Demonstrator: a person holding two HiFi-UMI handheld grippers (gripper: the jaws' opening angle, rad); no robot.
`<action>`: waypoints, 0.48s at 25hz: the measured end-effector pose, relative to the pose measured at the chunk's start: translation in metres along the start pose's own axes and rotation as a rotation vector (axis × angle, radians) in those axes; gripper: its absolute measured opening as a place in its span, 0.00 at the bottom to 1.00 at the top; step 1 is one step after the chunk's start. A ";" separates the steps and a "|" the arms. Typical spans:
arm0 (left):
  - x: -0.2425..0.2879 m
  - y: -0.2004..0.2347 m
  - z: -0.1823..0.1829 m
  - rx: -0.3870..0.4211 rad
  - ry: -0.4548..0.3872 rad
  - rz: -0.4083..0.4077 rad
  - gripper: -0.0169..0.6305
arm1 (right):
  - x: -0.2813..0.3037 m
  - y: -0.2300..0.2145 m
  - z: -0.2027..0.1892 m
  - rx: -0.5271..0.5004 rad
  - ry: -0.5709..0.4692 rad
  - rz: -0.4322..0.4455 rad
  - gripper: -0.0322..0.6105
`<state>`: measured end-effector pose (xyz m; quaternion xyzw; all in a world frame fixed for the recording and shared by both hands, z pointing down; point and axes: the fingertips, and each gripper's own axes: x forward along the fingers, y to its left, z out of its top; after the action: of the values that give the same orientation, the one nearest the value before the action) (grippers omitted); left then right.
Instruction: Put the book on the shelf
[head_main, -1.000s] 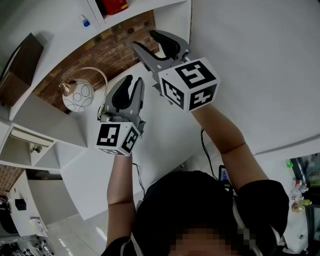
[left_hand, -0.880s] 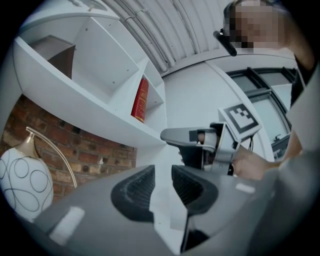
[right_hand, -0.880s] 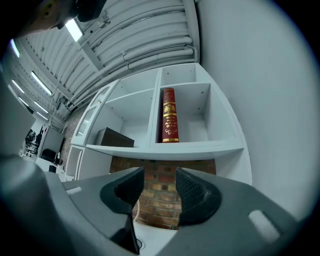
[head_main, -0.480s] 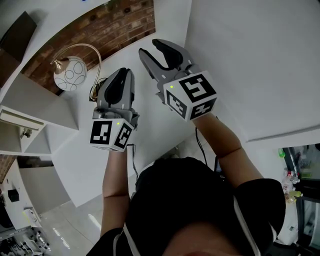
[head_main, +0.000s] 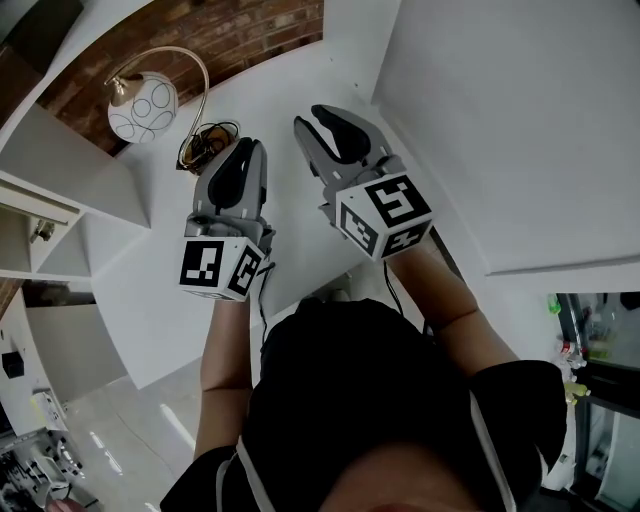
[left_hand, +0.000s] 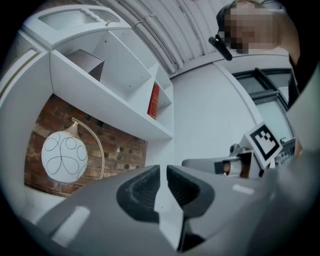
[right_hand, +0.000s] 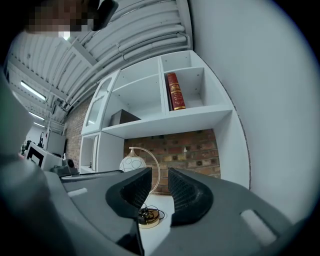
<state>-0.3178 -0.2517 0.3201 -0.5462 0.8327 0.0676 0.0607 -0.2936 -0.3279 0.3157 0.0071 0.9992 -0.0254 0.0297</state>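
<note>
Red hardback book (right_hand: 175, 91): upright, spine vertical, against the divider at the left side of the white shelf's (right_hand: 165, 123) right-end compartment; already placed, by appearance. Lies above and ahead of both tools, well apart; right tool (right_hand: 160, 176) probably the nearer. Right tool: jaws have just been closing, gap remaining, empty. Left tool (left_hand: 161, 172): jaws have just closed to a sliver, empty. Below: white tabletop (right_hand: 156, 199), globe lamp (right_hand: 132, 164), brick wall (right_hand: 192, 150).

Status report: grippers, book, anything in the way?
Left gripper shut, empty, jaws just closed. Right gripper empty, jaws apart, just been closing. Red book upright on shelf. Nothing in the way.
</note>
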 end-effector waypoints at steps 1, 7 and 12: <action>-0.003 -0.001 -0.004 0.000 0.007 0.003 0.10 | -0.002 0.002 -0.006 0.005 0.009 0.001 0.20; -0.019 0.001 -0.034 -0.019 0.061 0.028 0.09 | -0.007 0.019 -0.042 0.044 0.067 0.029 0.17; -0.028 0.005 -0.056 -0.025 0.098 0.052 0.09 | -0.007 0.028 -0.061 0.066 0.076 0.039 0.07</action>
<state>-0.3129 -0.2343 0.3805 -0.5279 0.8476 0.0525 0.0112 -0.2893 -0.2969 0.3750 0.0286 0.9979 -0.0573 -0.0080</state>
